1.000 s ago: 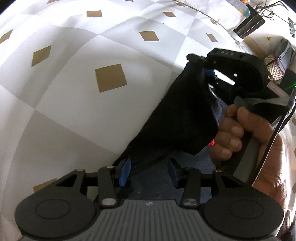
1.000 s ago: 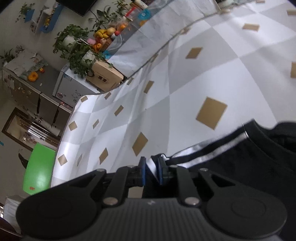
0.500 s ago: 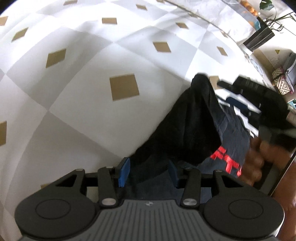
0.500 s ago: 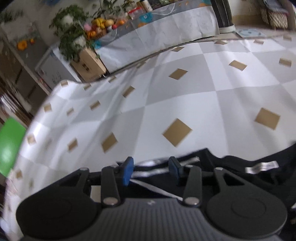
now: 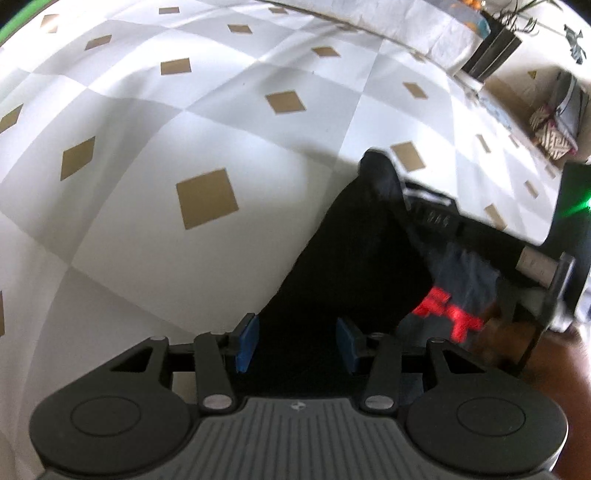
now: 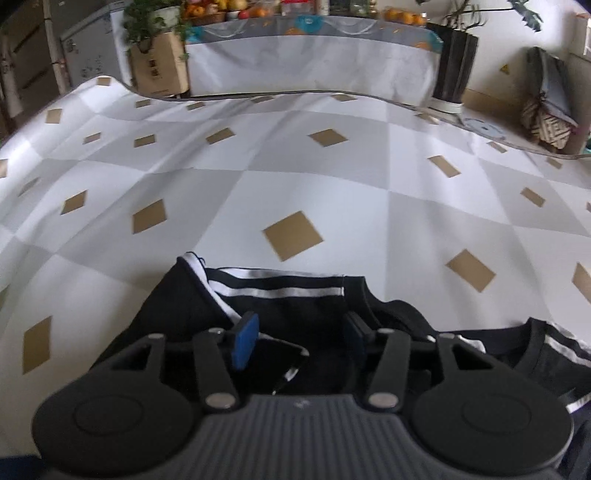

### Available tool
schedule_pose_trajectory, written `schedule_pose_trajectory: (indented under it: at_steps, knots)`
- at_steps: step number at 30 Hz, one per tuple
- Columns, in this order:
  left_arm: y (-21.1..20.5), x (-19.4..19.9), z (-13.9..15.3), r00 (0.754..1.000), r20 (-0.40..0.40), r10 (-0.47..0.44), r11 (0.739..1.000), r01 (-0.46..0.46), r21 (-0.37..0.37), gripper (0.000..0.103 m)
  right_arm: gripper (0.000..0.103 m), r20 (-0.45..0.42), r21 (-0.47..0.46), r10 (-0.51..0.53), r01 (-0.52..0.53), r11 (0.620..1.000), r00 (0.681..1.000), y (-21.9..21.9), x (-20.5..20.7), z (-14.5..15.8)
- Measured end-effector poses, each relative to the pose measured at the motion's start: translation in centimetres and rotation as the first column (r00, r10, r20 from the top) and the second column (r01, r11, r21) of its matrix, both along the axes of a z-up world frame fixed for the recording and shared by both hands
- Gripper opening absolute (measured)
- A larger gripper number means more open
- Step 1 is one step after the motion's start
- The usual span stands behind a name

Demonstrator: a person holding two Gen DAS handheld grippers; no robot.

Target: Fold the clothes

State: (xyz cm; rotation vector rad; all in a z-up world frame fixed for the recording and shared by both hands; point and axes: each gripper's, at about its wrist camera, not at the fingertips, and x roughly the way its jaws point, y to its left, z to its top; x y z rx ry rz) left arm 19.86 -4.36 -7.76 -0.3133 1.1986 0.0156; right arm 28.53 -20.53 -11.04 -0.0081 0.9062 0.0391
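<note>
Black fabric of a dark garment with white stripes and red lettering (image 6: 295, 306) lies bunched on the near part of a tabletop covered in a white-and-grey checked cloth with tan diamonds (image 6: 332, 192).

The right gripper (image 6: 300, 334) points down at the striped edge of the garment. Its jaws have just been opening and now stand partly apart; the blue pads hang above the fabric and do not press on it. A second ago the same pads were nearly together on the white-striped hem, and the view was rolled steeply to one side; now it sits level with the far edge of the tabletop.

The left gripper (image 5: 297, 338) tilts steeply down, its jaws about half apart as before. A raised black fold of the garment runs between its blue pads (image 5: 246, 341); whether they pinch it cannot be told. The red lettering (image 5: 448, 314) shows to the right of the fold, where earlier a hand and the other gripper covered it.

Beyond the tabletop stand a brown cardboard box (image 6: 159, 70), a leafy green potted plant (image 6: 155, 18), a cloth-draped side table bearing fruit (image 6: 306, 66) and a tall dark planter (image 6: 454, 70).
</note>
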Motion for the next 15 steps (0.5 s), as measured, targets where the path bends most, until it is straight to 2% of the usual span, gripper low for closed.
schedule_pose_trajectory:
  at_steps: [3,6,8,10,13,15]
  knots:
    - [0.1,0.1,-0.4,1.000,0.000,0.004,1.000,-0.004,0.030,0.045,0.047,0.025,-0.017,-0.020,0.021,1.000,0.999,-0.1,-0.1,0.1]
    - [0.4,0.1,-0.5,1.000,-0.002,0.022,0.999,-0.022,0.028,0.045,0.047,0.063,0.085,-0.052,0.047,0.995,0.997,-1.0,-0.3,1.1]
    - [0.5,0.1,-0.5,1.000,-0.002,0.029,0.999,-0.029,0.025,0.045,0.047,0.095,0.158,-0.048,0.032,0.987,0.994,-1.2,-0.3,2.0]
    - [0.6,0.0,-0.5,1.000,0.000,0.030,0.999,-0.030,0.026,0.046,0.047,0.106,0.188,0.000,-0.020,0.982,0.994,-0.7,-0.2,2.5]
    - [0.7,-0.1,-0.5,0.999,-0.001,0.033,0.999,-0.032,0.028,0.046,0.047,0.108,0.158,0.075,-0.092,0.983,0.991,0.8,-0.2,2.4]
    - [0.7,-0.2,-0.5,0.999,-0.002,0.036,0.999,-0.036,0.027,0.046,0.047,0.059,0.119,0.101,-0.108,0.987,0.993,1.7,0.2,1.5]
